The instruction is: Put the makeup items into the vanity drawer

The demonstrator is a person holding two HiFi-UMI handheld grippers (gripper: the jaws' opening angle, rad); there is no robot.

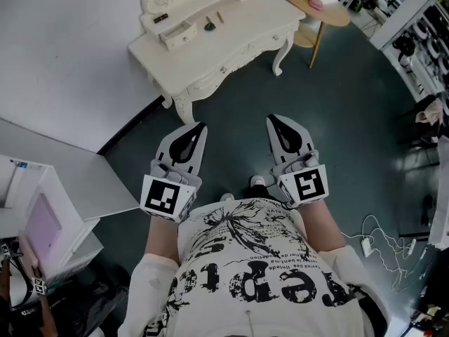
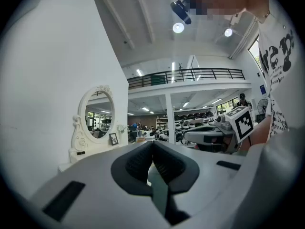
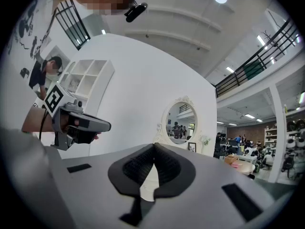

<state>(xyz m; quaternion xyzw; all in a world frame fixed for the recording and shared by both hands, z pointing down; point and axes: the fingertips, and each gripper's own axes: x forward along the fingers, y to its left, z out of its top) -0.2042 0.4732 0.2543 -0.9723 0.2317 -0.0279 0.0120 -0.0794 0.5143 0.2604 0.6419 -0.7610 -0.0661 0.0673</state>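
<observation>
The left gripper (image 1: 202, 126) and right gripper (image 1: 271, 119) both have jaws together, empty. They hover side by side, well apart from the white vanity (image 1: 231, 51) with its open drawer (image 1: 177, 34).

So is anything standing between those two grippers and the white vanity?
Nothing visible. Only dark floor lies between the left gripper, the right gripper and the vanity; the round side table stands aside.

At one o'clock I see a round yellow-topped side table (image 1: 337, 16) with a pink item (image 1: 316, 3) on it. At eight o'clock there's a white shelf unit (image 1: 42, 209). White cables (image 1: 366, 245) lie on the dark floor (image 1: 337, 104) at four o'clock.
</observation>
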